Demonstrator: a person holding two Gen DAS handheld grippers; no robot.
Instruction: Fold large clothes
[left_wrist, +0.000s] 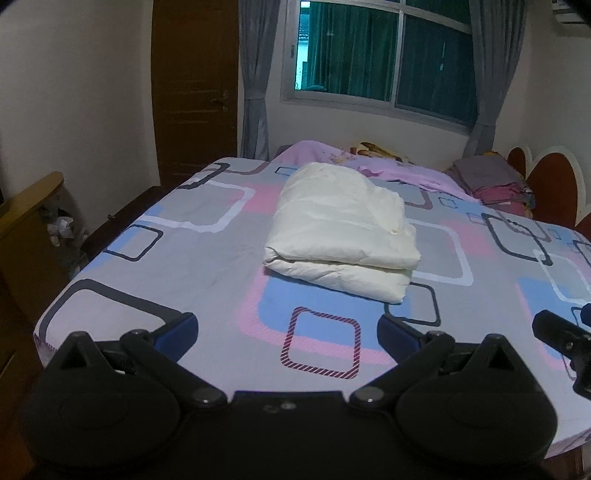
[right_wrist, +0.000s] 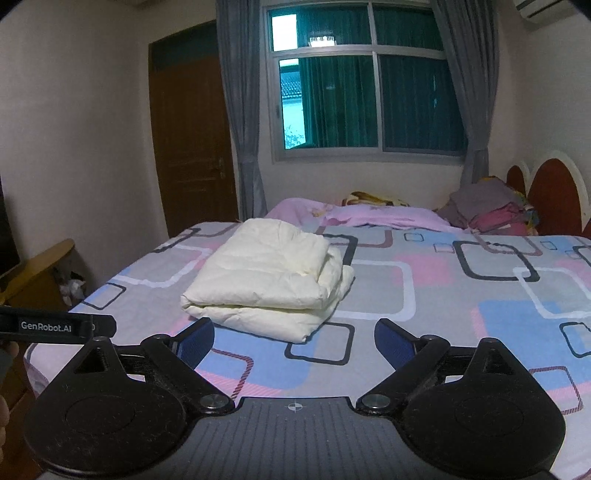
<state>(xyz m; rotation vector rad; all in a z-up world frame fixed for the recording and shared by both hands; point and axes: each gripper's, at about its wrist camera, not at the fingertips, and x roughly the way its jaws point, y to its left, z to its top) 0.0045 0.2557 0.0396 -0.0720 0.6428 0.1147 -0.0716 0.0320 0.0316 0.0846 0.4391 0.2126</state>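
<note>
garment (left_wrist: 341, 236) cream, puffy, folded in bundle on bed (left_wrist: 166, 291), ahead of both tongs, no contact. left tongs (left_wrist: 288, 332) wide open, empty. right tongs (right_wrist: 293, 341) wide open, empty. looks light, soft, springy; pinch stacked near edge, layers likely slip.

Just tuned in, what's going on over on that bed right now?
A person holds two hand-held grippers over a patterned bed. The left hand-held gripper and the right hand-held gripper are both open and hold nothing. A cream padded garment lies folded into a thick bundle in the middle of the bed, clear of both. A pile of other clothes sits by the headboard.
</note>
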